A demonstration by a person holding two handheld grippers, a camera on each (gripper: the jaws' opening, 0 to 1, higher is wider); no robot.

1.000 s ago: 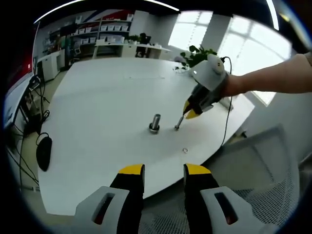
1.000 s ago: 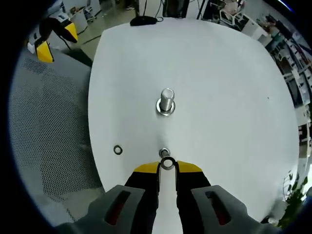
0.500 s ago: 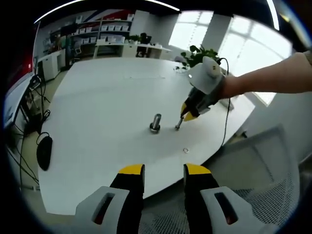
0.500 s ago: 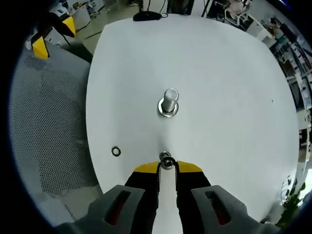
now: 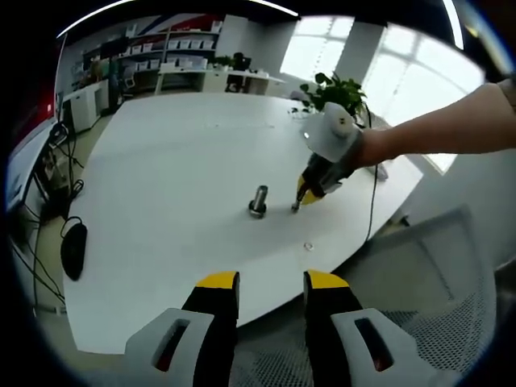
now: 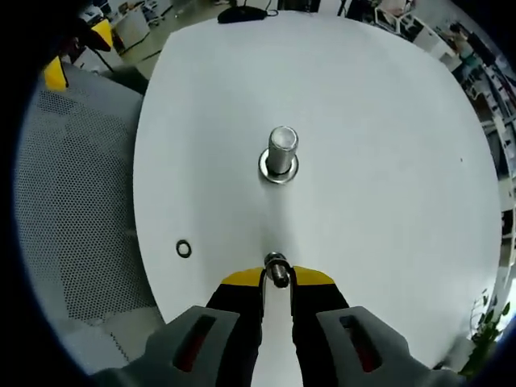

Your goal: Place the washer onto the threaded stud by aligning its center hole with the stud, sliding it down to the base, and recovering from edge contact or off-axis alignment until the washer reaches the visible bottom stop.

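Washer (image 6: 277, 267) sits clenched in the right tool (image 6: 276, 276) over the stud; left tool (image 5: 272, 280) released.

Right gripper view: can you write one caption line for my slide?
The right gripper lowers a washer over the small stud on the white table, near a bigger stud and a spare washer.

White table (image 5: 161, 161) — bright windows (image 5: 403, 72), shelving (image 5: 169, 50) behind

A: Count's in! One white table (image 6: 387, 161), two metal studs on it: a thick one (image 6: 280, 153), a thin one (image 6: 276, 268).

B: And one loose washer (image 6: 184, 248), one mouse (image 5: 72, 251), one potted plant (image 5: 332, 87), two grippers (image 5: 271, 284) (image 6: 276, 278).
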